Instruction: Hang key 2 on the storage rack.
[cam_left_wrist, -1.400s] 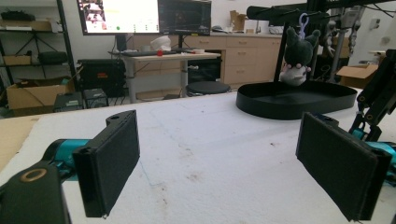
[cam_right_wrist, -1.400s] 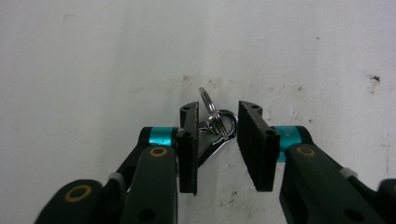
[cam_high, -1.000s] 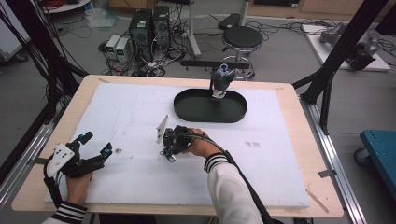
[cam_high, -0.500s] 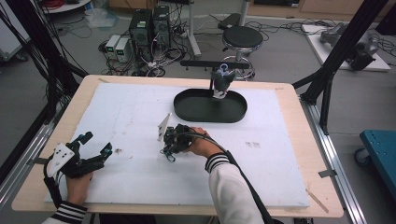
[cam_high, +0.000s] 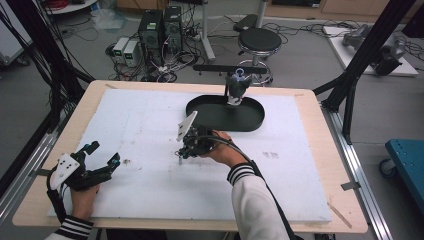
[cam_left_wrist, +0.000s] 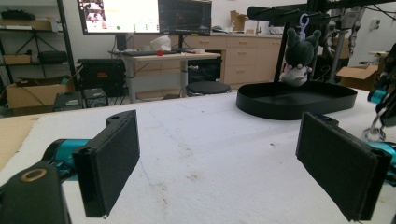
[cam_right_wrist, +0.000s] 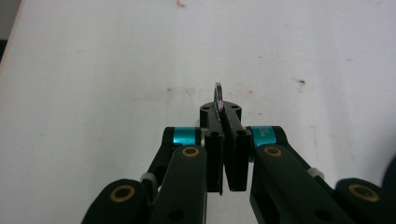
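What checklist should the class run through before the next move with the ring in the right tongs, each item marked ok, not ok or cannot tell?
1. Right tongs shut on the small metal ring: ok.
2. Ring fully clear of the white table cover: cannot tell.
3. Left tongs open and holding nothing: ok.
4. Left tongs parked apart from the right hand: ok.
5. Black tray unobstructed at its near rim: ok.
6. Plush toy hanging from the bar above the tray: ok.
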